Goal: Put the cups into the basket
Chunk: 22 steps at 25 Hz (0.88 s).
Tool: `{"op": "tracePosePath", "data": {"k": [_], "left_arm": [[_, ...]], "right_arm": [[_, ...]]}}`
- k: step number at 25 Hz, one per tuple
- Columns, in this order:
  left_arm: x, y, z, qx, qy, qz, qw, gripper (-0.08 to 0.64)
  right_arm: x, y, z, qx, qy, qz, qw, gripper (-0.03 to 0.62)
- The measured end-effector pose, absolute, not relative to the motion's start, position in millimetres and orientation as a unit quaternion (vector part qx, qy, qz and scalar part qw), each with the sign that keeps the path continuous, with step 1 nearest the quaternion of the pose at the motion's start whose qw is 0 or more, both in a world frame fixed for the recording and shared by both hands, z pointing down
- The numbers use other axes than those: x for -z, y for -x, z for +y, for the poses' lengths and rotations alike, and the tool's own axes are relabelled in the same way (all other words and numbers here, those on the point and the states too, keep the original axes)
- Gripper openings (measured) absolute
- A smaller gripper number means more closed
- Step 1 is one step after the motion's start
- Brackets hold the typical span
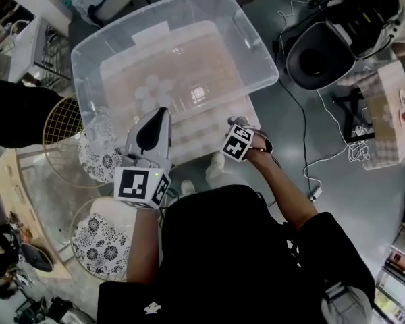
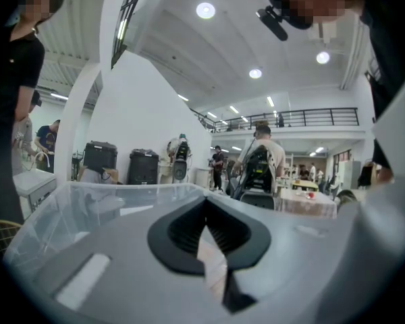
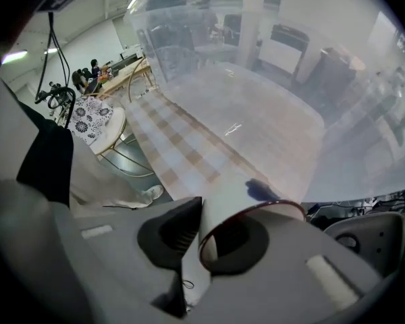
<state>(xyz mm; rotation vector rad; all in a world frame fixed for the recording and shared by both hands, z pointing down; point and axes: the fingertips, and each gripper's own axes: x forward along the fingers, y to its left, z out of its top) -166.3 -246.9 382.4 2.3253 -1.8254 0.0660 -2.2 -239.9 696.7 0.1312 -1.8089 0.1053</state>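
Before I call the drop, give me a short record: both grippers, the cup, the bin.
right gripper: jaws shut on the cup's wall
cup: red rim, held outside the bin, close to its near wall
left gripper: jaws together, nothing between them, at the bin's near side
clear bin: lid off, stands on the checkered cloth
bin contents: faint round shapes, too unclear to tell

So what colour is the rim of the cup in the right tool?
Dark red, on a white cup; clearest in the right gripper view.
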Motion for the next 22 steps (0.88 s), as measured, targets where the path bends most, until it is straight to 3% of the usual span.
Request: {"op": "tracePosePath", "data": {"k": [22], "left_arm": [[-375,158,-261,-0.012,-0.792,-0.605,0.086,0.005]], "right_arm": [[-481,22,-225,-0.005,-0.061,-0.875,0.480,0.038]]}}
